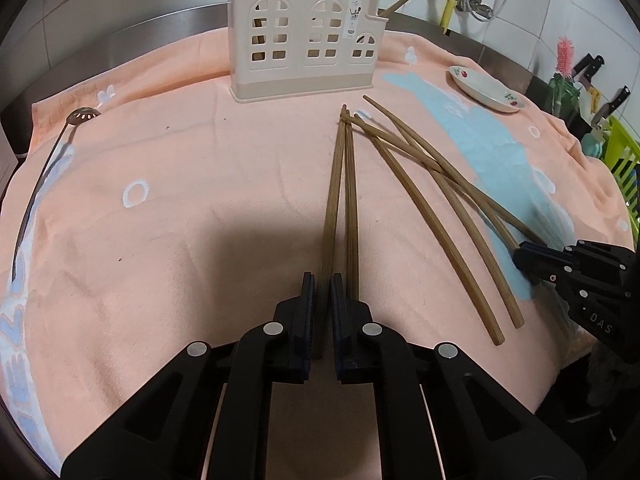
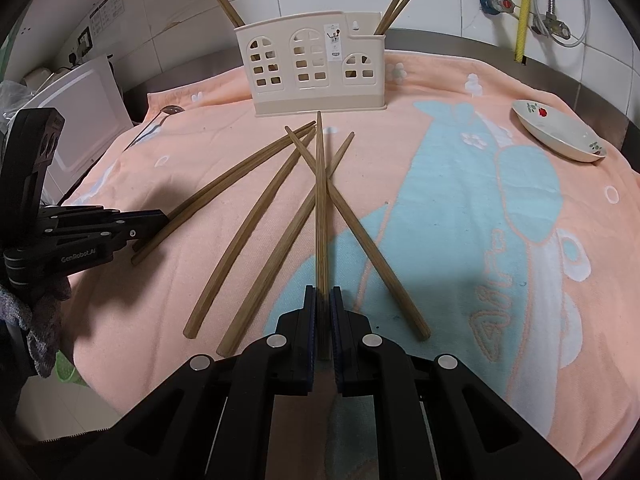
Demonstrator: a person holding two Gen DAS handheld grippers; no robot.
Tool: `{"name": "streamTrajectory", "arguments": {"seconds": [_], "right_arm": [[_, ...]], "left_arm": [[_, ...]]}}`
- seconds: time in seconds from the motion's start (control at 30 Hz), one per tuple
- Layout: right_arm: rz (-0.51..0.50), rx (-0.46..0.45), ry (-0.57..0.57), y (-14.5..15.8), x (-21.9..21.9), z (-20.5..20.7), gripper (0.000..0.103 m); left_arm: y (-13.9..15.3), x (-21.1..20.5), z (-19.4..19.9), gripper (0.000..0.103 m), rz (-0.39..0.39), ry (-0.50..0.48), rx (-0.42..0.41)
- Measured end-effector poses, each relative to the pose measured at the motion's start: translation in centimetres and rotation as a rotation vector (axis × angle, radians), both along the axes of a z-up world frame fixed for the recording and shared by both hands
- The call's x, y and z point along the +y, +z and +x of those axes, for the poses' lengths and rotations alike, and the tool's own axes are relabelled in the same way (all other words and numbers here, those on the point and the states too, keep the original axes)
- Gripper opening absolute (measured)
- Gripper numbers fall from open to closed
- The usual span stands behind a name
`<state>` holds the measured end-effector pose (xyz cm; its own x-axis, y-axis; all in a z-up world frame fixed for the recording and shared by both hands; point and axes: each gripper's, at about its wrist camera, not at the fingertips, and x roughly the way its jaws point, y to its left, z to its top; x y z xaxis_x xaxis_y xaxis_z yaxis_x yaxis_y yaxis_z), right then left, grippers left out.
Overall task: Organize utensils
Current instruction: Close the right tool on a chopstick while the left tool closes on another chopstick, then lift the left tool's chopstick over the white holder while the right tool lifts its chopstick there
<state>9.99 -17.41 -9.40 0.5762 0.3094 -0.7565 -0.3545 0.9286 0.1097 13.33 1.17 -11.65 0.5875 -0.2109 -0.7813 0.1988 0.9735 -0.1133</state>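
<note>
Several brown wooden chopsticks (image 2: 256,216) lie fanned on a peach towel (image 2: 440,208), tips toward a beige house-shaped utensil holder (image 2: 312,68) that has chopsticks standing in it. My left gripper (image 1: 322,280) is shut on one chopstick (image 1: 334,200), with a second chopstick (image 1: 351,208) lying right beside it. My right gripper (image 2: 323,292) is shut on one chopstick (image 2: 320,208) that crosses over others. The holder also shows in the left wrist view (image 1: 304,40). The right gripper shows in the left wrist view (image 1: 524,258), the left gripper in the right wrist view (image 2: 160,220).
A slotted metal spoon (image 1: 36,188) lies on the towel's left edge. A white floral dish (image 2: 560,136) sits at the far right; it also shows in the left wrist view (image 1: 486,90). Tiled wall and pipes stand behind. Knives and a green rack (image 1: 620,156) are far right.
</note>
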Motion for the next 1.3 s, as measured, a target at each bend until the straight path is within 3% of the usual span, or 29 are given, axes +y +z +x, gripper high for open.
{"name": "streamTrajectory", "arguments": {"seconds": [0.3,0.57,0.93,1.3], "right_arm": [[-0.001,0.0,0.0,-0.1,0.1,0.0,0.007],[-0.002,0.0,0.001,-0.1,0.1,0.0,0.007],[-0.001,-0.004,-0.002,-0.1,0.1,0.0,0.007],[0.0,-0.12,-0.001,4.3,-0.6,-0.6,0.007]], "left_arm": [[0.1,-0.2,0.3,0.006,0.009,-0.017,0.008],[0.3,-0.5,1.1,0.006,0.034,-0.039,0.066],[0.3,-0.4,0.9,0.006,0.014,-0.016,0.068],[4.9,0.0,-0.4,0.006,0.013,-0.001,-0.049]]}}
